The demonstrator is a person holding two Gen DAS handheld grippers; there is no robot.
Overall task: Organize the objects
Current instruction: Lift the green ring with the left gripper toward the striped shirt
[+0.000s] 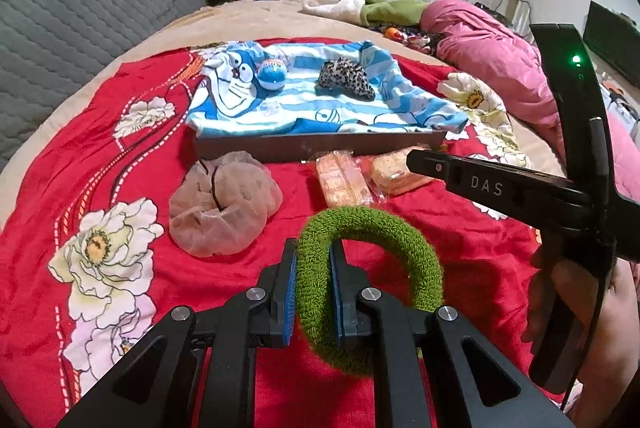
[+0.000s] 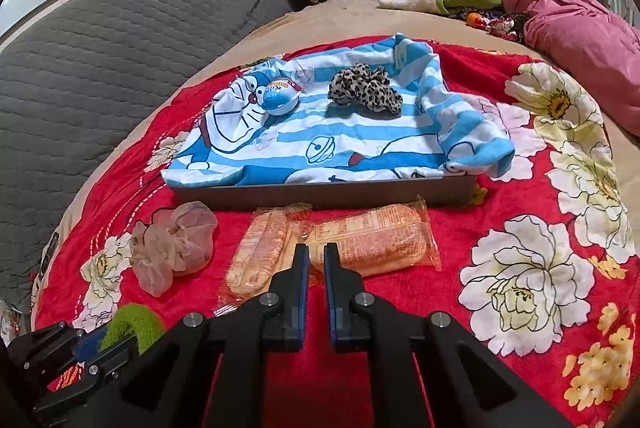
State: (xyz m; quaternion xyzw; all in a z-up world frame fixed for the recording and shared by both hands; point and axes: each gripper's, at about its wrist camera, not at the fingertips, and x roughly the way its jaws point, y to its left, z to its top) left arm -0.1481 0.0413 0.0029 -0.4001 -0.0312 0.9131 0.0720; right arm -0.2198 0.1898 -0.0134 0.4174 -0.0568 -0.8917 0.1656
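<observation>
Two things are lying inside the shallow dark tray (image 2: 320, 192), which is sitting on the red flowered blanket (image 2: 460, 228) and is lined with a blue-and-white striped cartoon towel (image 2: 304, 143): a small blue-and-white ball-shaped toy (image 2: 280, 99) toward the left, and a leopard-print scrunchie (image 2: 363, 88) to its right, the two well apart. Nothing else is showing in the tray.

In front of the tray, going left to right, a sheer beige scrunchie (image 1: 222, 203) is resting on the blanket, then two clear-wrapped orange snack packets (image 2: 328, 248) are lying side by side, their printing too small to read.

Nearer the cameras, the left gripper (image 1: 313, 274) is clamping a fuzzy green scrunchie (image 1: 370, 284), its blue pads pressing one side of the ring while the rest is arching off to the right, above the blanket. The right gripper (image 2: 316, 270) is hovering over the snack packets with its jaws drawn together and nothing between them. In the left wrist view the letters "DAS" are reading white on the right gripper's black body (image 1: 486, 185).
</observation>
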